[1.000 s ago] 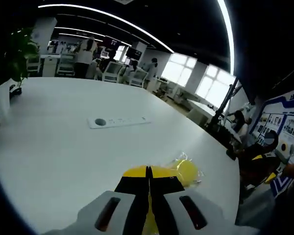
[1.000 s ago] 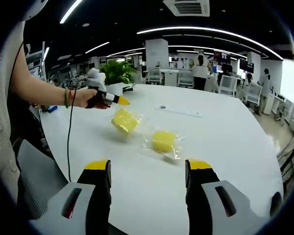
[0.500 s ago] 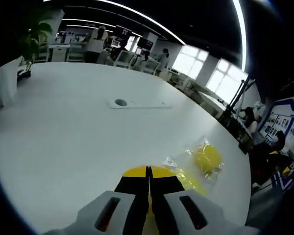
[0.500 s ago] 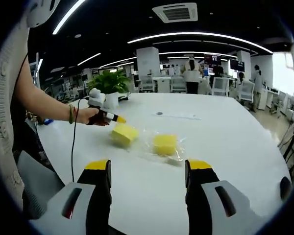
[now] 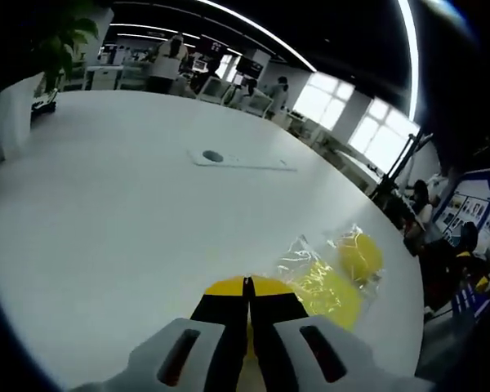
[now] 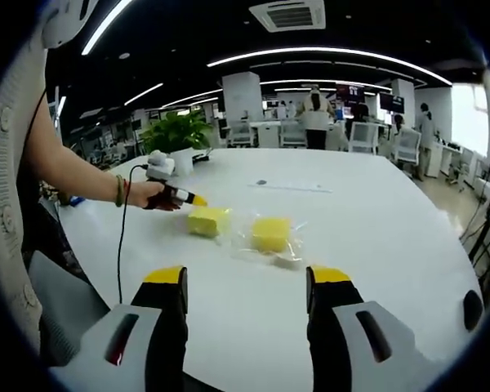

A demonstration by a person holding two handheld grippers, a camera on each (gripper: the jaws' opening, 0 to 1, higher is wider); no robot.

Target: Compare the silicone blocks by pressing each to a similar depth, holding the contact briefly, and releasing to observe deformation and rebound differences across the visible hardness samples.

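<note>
Left gripper (image 5: 247,286): jaws together, yellow tips meeting, nothing between them. In the right gripper view it sits in the person's hand (image 6: 151,194), tip just beside the near edge of the left silicone block (image 6: 206,220) — touching or a hair short, cannot tell.

Right gripper (image 6: 245,282): jaws wide apart, empty, held back over the white table (image 6: 376,237), well apart from both samples.

Two yellow silicone blocks, each in a clear wrapper (crinkled film, glare hides some edges), side by side mid-table. The second block (image 6: 270,233) lies just right of the first, untouched by either tool. In the left gripper view the near block (image 5: 331,287) is just right of the closed tip, the far one (image 5: 361,256) beyond it.

Status, as a judgement: the first sample is at the approach or contact stage; no visible dent, so a press to depth is not confirmed. Left to do: press, brief hold, release on this block, then the same on the second for the comparison.

Background: potted plant (image 6: 178,132), a flat white strip (image 5: 241,161) on the table.
</note>
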